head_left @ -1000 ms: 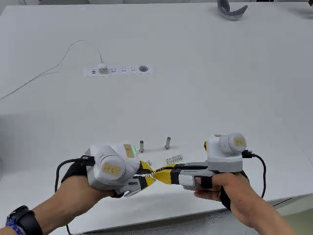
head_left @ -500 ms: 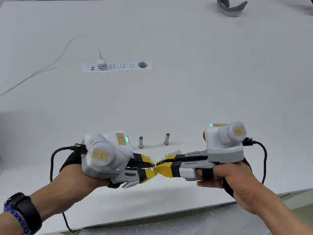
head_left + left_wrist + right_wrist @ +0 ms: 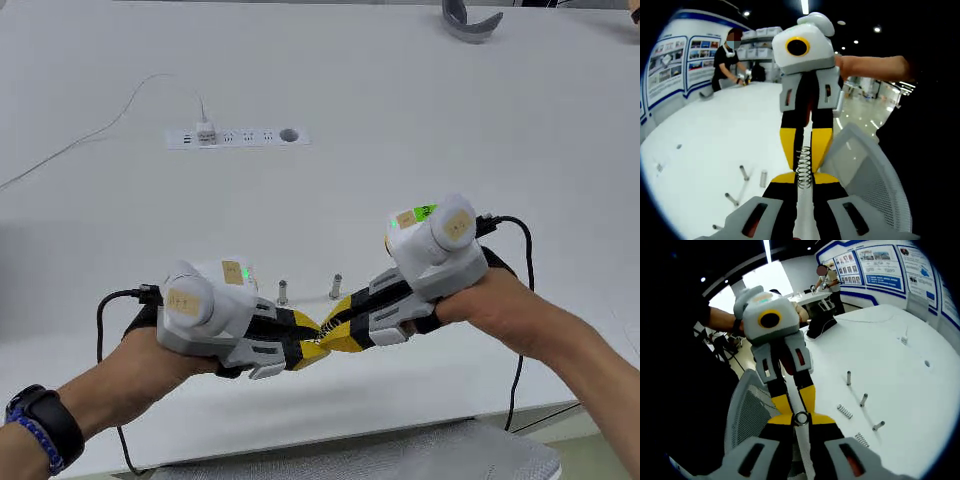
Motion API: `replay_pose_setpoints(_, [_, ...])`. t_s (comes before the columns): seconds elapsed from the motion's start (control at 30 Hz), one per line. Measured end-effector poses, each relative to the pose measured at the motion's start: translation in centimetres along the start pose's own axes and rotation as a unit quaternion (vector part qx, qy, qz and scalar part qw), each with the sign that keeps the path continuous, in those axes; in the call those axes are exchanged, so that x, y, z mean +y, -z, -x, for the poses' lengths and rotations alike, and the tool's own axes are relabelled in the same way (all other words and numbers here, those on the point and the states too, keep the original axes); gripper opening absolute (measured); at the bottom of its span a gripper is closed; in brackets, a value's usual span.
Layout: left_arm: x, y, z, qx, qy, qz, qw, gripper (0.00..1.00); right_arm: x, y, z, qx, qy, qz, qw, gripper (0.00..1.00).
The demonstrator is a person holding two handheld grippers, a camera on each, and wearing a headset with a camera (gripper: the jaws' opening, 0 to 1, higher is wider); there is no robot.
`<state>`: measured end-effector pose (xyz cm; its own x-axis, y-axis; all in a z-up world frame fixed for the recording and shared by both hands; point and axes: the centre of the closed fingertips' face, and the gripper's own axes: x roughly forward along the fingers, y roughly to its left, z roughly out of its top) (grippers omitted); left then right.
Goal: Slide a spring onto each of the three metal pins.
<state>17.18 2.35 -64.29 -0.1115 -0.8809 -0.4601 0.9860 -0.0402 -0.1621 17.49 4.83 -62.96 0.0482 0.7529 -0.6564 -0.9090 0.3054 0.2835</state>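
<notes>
Roughly tip to tip, left claw (image 3: 308,350) pinching one end of a spring (image 3: 804,167), right claw (image 3: 332,333) facing it and pinching the other end, metal pins (image 3: 282,292) upright on the white surface (image 3: 400,120) just beyond both claws, two loose springs (image 3: 843,411) lying beside them.

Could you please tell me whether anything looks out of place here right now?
Nothing looks spilled or damaged. One oddity: a spring is pinched between the left gripper and right gripper in mid-air, away from the pins, while two other springs lie loose on the table.
</notes>
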Motion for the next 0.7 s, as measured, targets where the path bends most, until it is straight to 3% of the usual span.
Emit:
replay_pose_setpoints(0.2, [-0.41, -0.15, 0.17, -0.004, 0.008, 0.001, 1.0, 0.1, 0.58, -0.04, -0.12, 0.039, -0.017, 0.056, 0.9975, 0.13])
replay_pose_setpoints(0.43, [-0.8, 0.1, 0.35, 0.001, 0.014, -0.001, 0.9999, 0.1, 1.08, 0.16, -0.48, 0.074, -0.029, 0.093, 0.9924, 0.13])
replay_pose_setpoints(0.7, [-0.74, 0.61, 0.42, -0.001, 0.002, 0.004, 1.0, 0.11, 0.97, 0.39, -0.83, 0.075, -0.027, 0.1, 0.9918, 0.12])
